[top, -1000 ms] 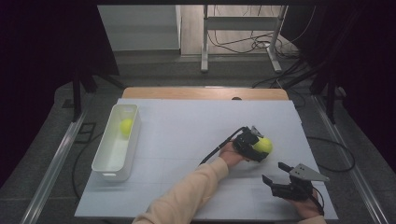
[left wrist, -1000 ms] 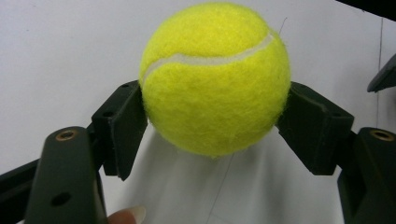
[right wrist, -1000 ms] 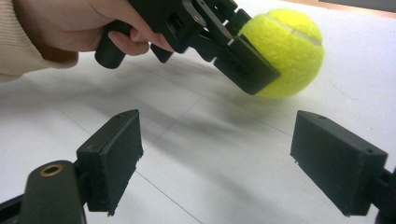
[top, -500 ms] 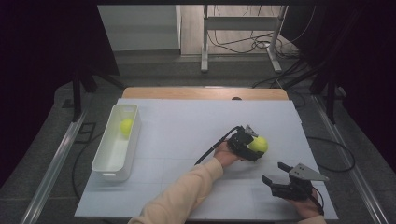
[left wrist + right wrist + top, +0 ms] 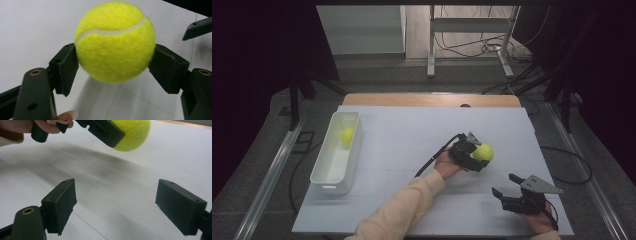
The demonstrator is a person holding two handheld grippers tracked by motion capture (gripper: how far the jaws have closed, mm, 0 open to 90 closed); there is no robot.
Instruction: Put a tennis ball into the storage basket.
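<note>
Left gripper [image 5: 477,156] clamps a fuzzy yellow tennis ball [image 5: 115,41] at right-centre, lifted clear in the left gripper view, slightly higher than before; right gripper [image 5: 508,186] gapes wide nearby.

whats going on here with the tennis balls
A person holds a claw in each hand at a white table. The left claw is shut on a tennis ball, lifted just clear of the table, with its shadow underneath. The right claw is open with nothing between its pads, low over the table near the right edge. A second ball sits in the white bin at the left.
</note>
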